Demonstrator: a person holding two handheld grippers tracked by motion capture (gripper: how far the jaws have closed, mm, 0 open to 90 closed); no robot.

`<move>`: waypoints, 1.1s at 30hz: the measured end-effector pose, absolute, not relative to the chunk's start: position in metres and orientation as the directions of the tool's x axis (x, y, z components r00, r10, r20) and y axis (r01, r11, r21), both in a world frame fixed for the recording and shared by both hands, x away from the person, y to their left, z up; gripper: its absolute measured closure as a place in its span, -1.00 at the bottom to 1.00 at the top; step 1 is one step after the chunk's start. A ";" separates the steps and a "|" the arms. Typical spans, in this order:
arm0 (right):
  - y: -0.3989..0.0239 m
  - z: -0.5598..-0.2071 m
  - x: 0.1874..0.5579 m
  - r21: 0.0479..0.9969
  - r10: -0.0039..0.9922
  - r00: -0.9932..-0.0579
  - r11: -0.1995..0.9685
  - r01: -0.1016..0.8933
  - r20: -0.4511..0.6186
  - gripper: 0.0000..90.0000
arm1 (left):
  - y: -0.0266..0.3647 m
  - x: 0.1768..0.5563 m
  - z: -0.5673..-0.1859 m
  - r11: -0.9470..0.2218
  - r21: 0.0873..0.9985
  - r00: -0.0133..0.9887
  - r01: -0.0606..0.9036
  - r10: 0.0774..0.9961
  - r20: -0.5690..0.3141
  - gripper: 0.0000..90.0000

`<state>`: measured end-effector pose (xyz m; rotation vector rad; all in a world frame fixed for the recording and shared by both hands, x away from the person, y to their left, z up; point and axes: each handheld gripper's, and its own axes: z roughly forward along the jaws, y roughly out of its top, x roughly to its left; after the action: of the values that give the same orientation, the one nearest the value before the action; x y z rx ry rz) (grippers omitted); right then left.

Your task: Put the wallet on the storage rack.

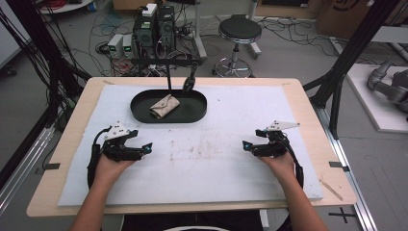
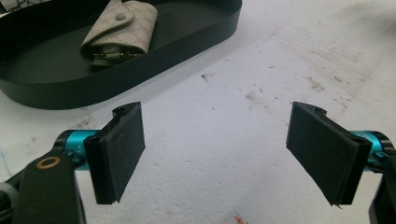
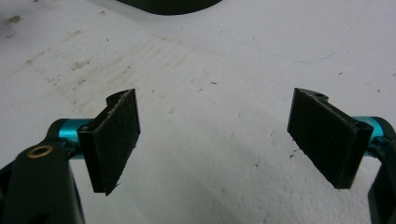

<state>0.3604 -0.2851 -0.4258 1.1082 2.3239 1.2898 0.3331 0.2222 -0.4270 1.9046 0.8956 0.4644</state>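
We're holding the left gripper (image 1: 147, 148) and right gripper (image 1: 246, 146) well apart, both with jaws spread wide and gripping nothing, bare white foam mat (image 1: 207, 159) lying between them. Ahead of the left gripper, the beige key pouch (image 1: 163, 106) is resting inside the black oval tray (image 1: 197, 113), near the mat's far edge.

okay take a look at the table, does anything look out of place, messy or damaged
Nothing is spilled or broken. The beige pouch lies flat but askew inside the black tray, and the white mat is scuffed with brownish marks at its middle. Both tools, left and right, are open and empty.
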 end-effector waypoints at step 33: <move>-0.296 -0.424 0.360 0.812 0.757 -0.643 0.299 0.502 0.119 -0.61 | 0.219 0.333 -0.427 -0.283 0.878 0.670 0.387 0.740 -0.056 -0.57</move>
<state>0.3596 -0.2959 -0.4238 1.1440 2.2835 1.2658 0.3329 0.2190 -0.4269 1.9038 0.8826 0.4519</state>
